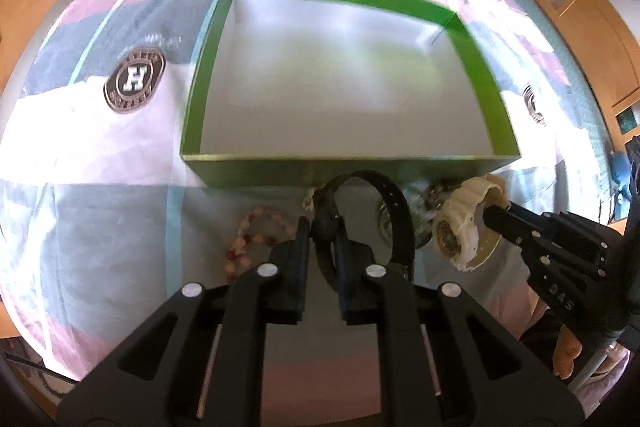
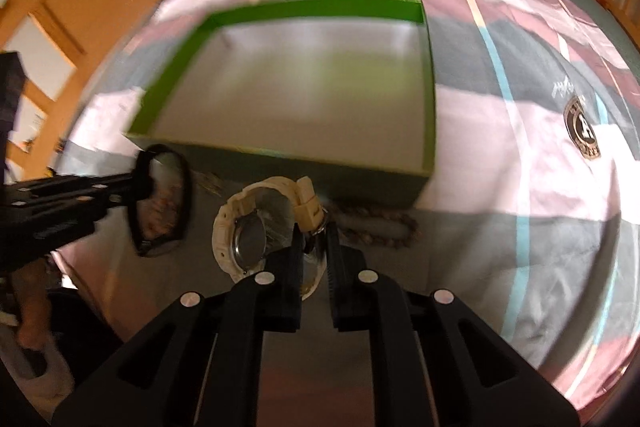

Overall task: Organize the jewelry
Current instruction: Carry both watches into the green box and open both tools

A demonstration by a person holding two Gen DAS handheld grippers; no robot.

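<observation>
Both my grippers, left [image 1: 322, 227] and right [image 2: 312, 231], were matte black plastic, with flat angular linkage arms pinned by round silver rivets. White lettering marked the right gripper's side.

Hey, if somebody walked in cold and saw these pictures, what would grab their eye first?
Probably the big open green cardboard box with a bare pale floor, sitting on the pink, grey and white patchwork bedspread. Just in front of it, the left gripper is shut on a black strap watch, and the right gripper is shut on a cream plastic watch. A string of pink beads lies on the bedspread below.
</observation>
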